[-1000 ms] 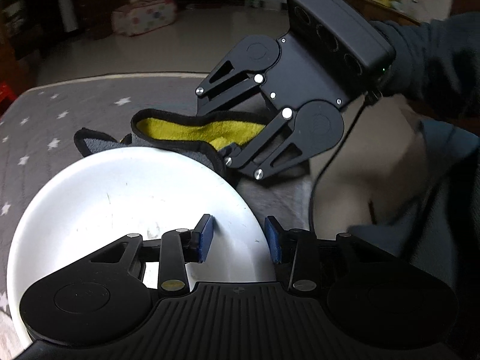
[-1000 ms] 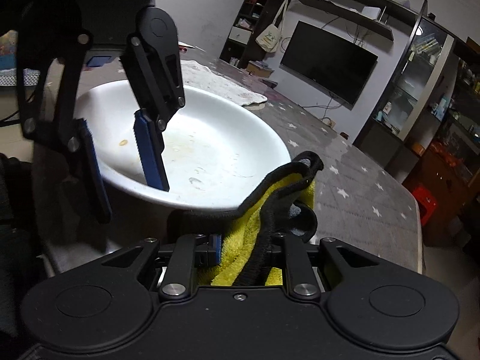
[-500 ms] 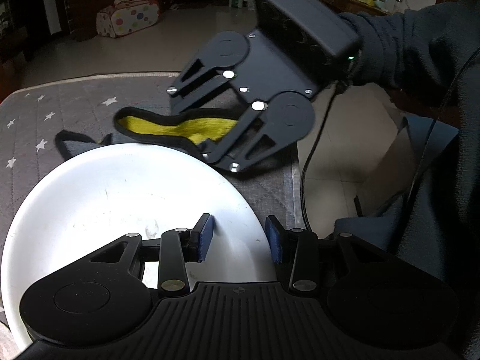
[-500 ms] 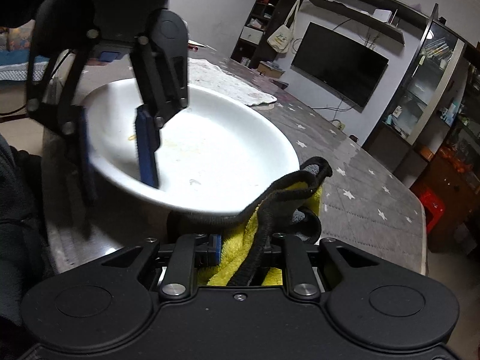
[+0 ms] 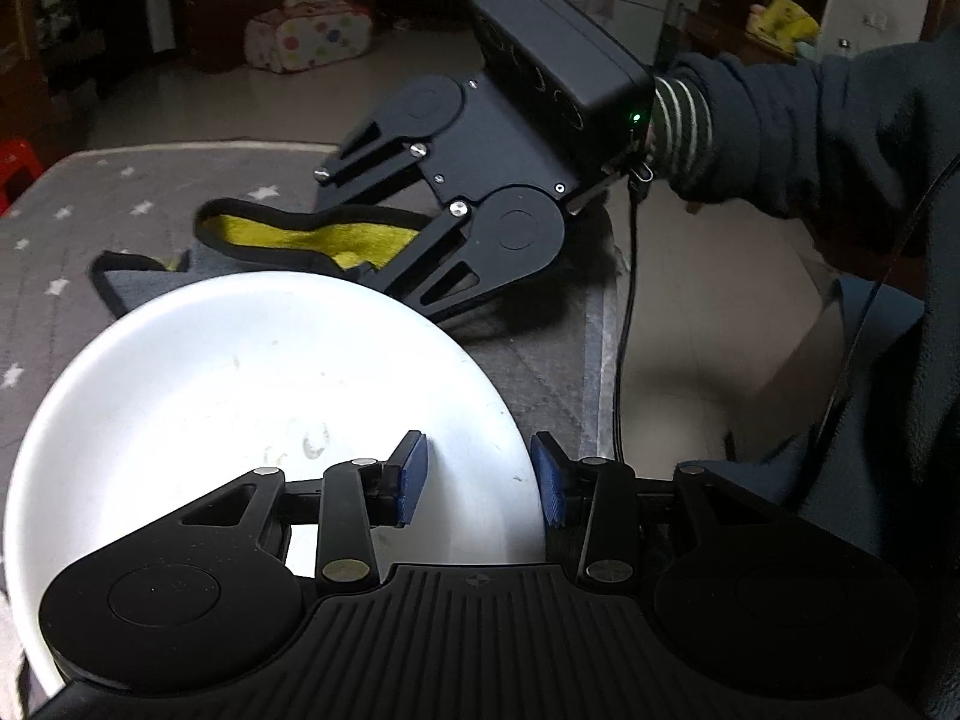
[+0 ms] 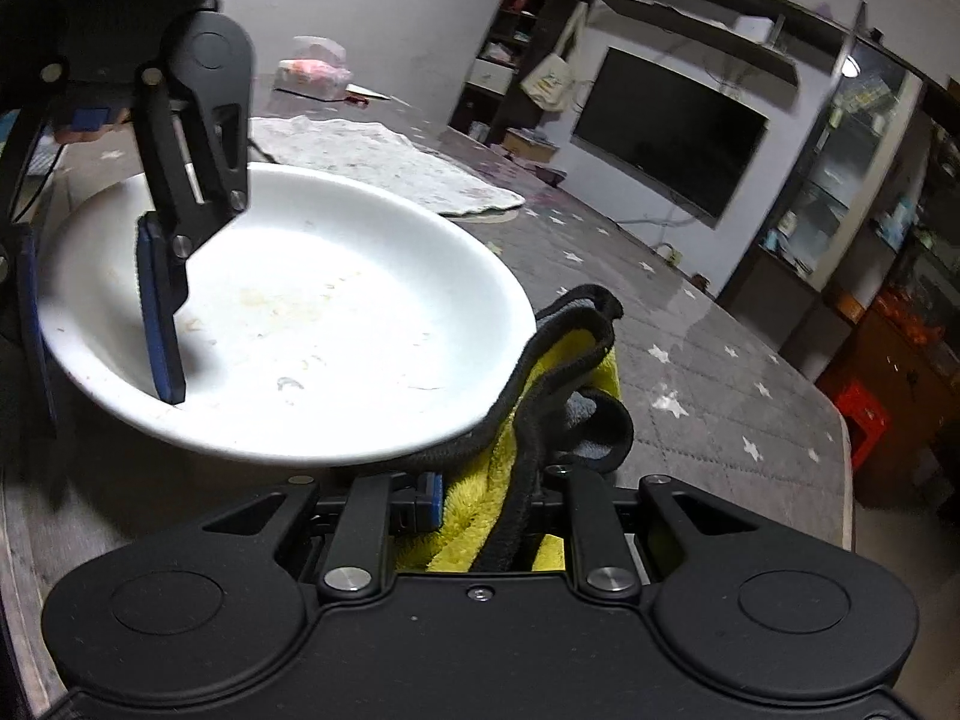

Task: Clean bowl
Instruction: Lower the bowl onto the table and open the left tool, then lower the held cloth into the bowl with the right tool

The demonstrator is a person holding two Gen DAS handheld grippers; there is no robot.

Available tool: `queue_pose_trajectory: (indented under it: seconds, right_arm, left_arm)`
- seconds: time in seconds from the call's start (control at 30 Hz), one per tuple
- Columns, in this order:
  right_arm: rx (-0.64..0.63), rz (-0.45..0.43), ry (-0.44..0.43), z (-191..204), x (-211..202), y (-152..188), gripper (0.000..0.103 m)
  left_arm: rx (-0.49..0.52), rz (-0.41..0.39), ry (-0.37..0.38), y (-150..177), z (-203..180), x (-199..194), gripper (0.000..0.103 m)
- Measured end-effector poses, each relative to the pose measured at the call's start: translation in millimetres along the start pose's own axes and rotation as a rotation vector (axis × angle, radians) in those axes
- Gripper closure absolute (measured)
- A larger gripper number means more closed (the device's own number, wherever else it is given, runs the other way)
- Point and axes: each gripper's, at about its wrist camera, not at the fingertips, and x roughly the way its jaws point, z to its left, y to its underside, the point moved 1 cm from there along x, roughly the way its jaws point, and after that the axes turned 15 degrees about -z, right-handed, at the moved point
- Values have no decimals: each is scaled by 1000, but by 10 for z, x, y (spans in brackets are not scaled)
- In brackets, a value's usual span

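A white bowl (image 5: 252, 396) with dried food smears sits on the grey star-patterned table; it also shows in the right wrist view (image 6: 312, 324). My left gripper (image 5: 477, 477) straddles the bowl's near rim, one blue pad (image 5: 408, 477) inside and one outside, jaws apart with a gap at the rim. My right gripper (image 6: 498, 510) is shut on a yellow cloth with black edging (image 6: 540, 408), held just beyond the bowl's far rim; the cloth also shows in the left wrist view (image 5: 312, 234).
A white lace mat (image 6: 384, 162) lies on the table behind the bowl, with a plastic bag (image 6: 312, 69) farther back. The table edge (image 5: 600, 324) runs to the right of the bowl. A cable (image 5: 627, 312) hangs from the right gripper.
The right gripper with the cloth has lifted and drawn slightly away from the bowl's rim. The bowl sits a little more tilted in the right view. The left gripper stays at the rim.
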Motion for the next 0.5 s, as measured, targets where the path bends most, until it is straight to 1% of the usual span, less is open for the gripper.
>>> queue_pose_trajectory:
  seconds: [0.07,0.1,0.13,0.27,0.37,0.43,0.47,0.5]
  right_arm:
    - [43,5,25,-7,-36,-4,84]
    - [61,6,35,-16,-52,-4,84]
    - [82,7,47,-25,-71,-3,84]
    - [190,-4,106,-83,-205,-5,85]
    - [260,-26,165,-107,-338,-54,86]
    - [298,-46,196,-110,-432,-100,86]
    - [309,-59,211,-110,-479,-129,86]
    - [318,-72,217,-98,-519,-164,86]
  left_arm:
    - [-21,-36,-26,-44,47,-130,56]
    - [-38,-61,-52,-57,58,-199,49]
    - [-56,-88,-82,-67,70,-280,44]
    - [-112,-162,-237,-18,124,-570,35]
    - [-177,-194,-385,32,199,-743,34]
    - [-239,-213,-531,90,255,-873,33]
    - [-259,-211,-578,110,268,-900,33]
    - [-282,-203,-658,146,283,-941,33]
